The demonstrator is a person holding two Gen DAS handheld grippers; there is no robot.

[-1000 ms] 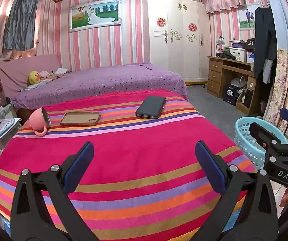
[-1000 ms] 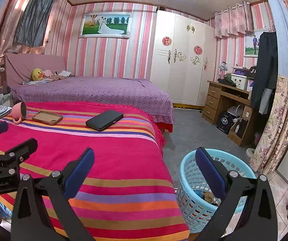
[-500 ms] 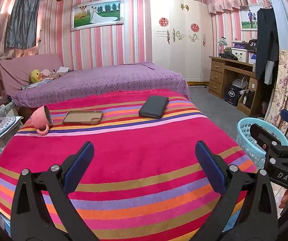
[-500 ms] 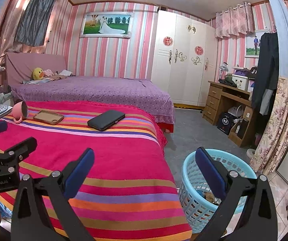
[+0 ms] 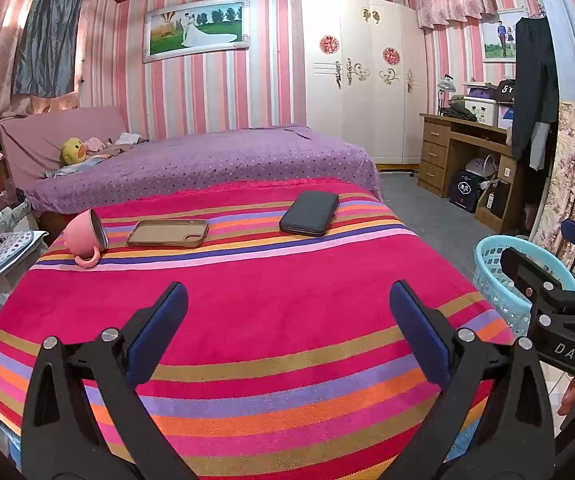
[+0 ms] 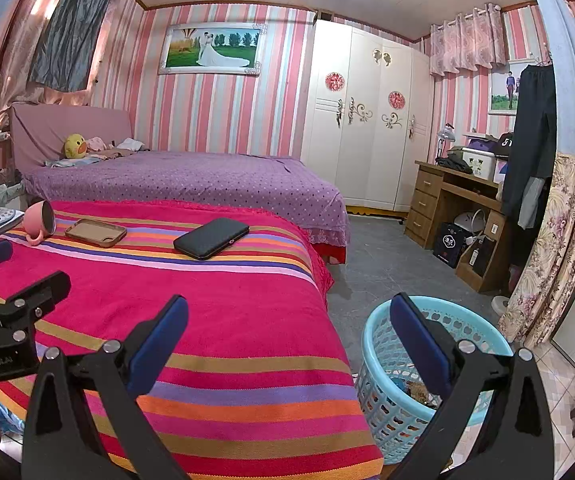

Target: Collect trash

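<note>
My left gripper (image 5: 287, 312) is open and empty above the near part of the striped red blanket (image 5: 247, 320). My right gripper (image 6: 287, 324) is open and empty over the blanket's right edge, beside a light blue plastic basket (image 6: 383, 396) on the floor. The basket holds some scraps at its bottom (image 6: 417, 392). The basket also shows in the left wrist view (image 5: 495, 280), behind the right gripper's body (image 5: 559, 320). No loose trash shows on the blanket.
On the blanket's far side lie a tipped pink mug (image 5: 83, 236), a brown phone case (image 5: 167, 234) and a black case (image 5: 309, 213). A purple bed (image 5: 207, 160) lies behind. A wooden desk (image 6: 455, 204) and a white wardrobe (image 6: 367, 120) stand at the right.
Both grippers have drifted slightly; the scene sits a little further right in both views. Both stay open and empty.
</note>
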